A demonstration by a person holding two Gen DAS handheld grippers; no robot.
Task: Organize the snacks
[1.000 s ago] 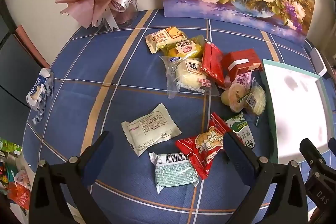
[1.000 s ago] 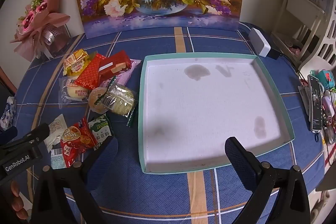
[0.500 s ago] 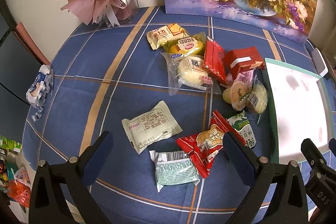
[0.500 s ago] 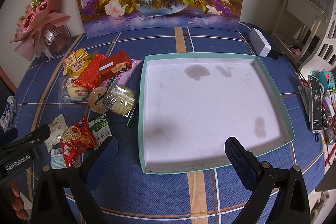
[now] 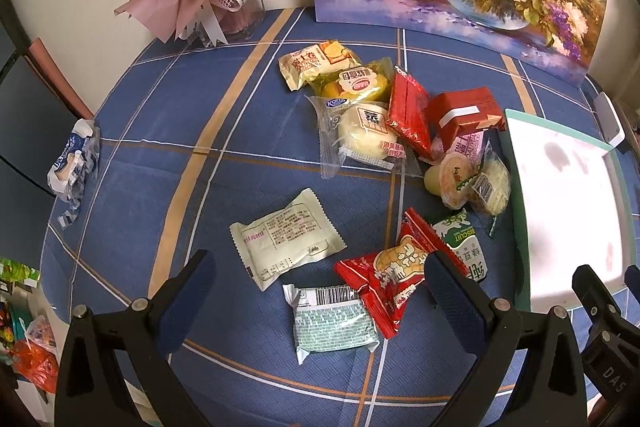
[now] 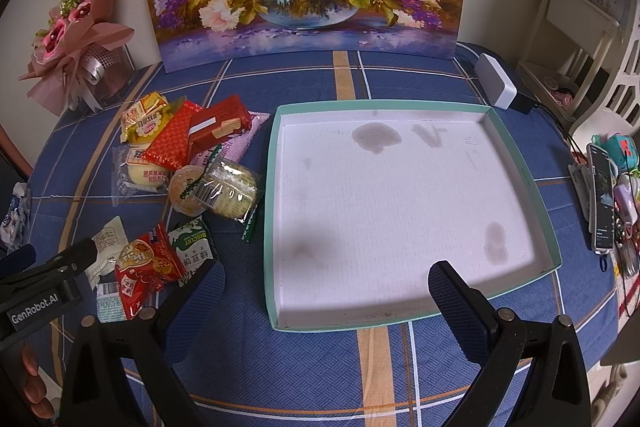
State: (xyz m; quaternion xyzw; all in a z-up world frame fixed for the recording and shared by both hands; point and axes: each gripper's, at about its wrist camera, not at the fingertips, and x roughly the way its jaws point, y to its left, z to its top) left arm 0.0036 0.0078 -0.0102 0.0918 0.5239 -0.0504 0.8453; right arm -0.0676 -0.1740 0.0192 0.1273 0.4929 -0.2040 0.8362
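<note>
Nothing sorted yet: teal-rimmed tray [image 6: 516, 163] ahead of right gripper [image 6: 326, 291] sits empty; snack packets [image 5: 372, 155] lie loose on tabletop [image 5: 168, 147] beyond left gripper [image 5: 320, 279]. Both grippers spread wide, holding nothing.

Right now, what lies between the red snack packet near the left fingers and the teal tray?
A green-and-white biscuit packet lies between the red snack packet and the teal tray, tucked partly under the red one; then bare tablecloth. The left wrist view shows it best.
</note>
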